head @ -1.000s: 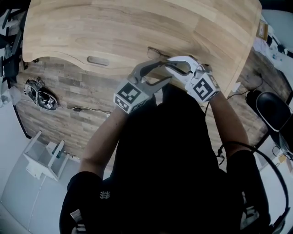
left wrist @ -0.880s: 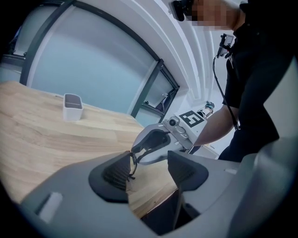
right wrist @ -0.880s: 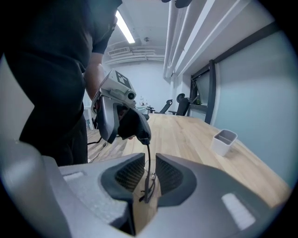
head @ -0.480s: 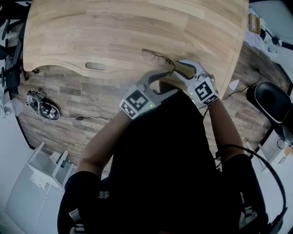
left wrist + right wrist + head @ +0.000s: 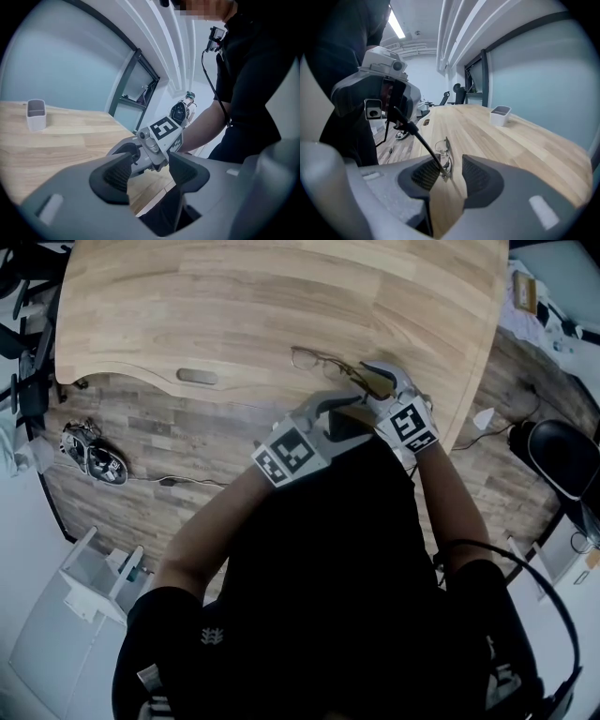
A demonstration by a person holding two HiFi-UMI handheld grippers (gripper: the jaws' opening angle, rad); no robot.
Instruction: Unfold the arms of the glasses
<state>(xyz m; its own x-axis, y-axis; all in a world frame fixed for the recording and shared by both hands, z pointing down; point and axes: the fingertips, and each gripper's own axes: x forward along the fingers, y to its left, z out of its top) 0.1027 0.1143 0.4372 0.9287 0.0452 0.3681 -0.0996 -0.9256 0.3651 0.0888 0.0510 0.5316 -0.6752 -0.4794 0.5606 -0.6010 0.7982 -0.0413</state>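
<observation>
The thin-rimmed glasses (image 5: 314, 359) lie on the wooden table (image 5: 234, 296) near its front edge. In the right gripper view their front (image 5: 443, 151) stands just beyond the jaws. One dark arm (image 5: 419, 140) runs from the hinge up and left to the left gripper (image 5: 391, 101). My right gripper (image 5: 451, 176) has just been opening; the hinge end lies between its pads, which do not press on it. My left gripper (image 5: 150, 173) is open, with nothing seen between its pads; whether it touches the arm's tip I cannot tell. The left gripper (image 5: 352, 409) sits just below the right gripper (image 5: 370, 376).
A small pale container (image 5: 500, 115) stands far back on the table, also in the left gripper view (image 5: 36, 114). A slot (image 5: 197, 377) is cut by the table's front edge. On the floor are a dark gadget with cable (image 5: 89, 451), a white stand (image 5: 94, 582) and a chair (image 5: 562, 460).
The left gripper has slid right, in under the right gripper. The right gripper has come down at the glasses' right end. The glasses stay at about the same spot.
</observation>
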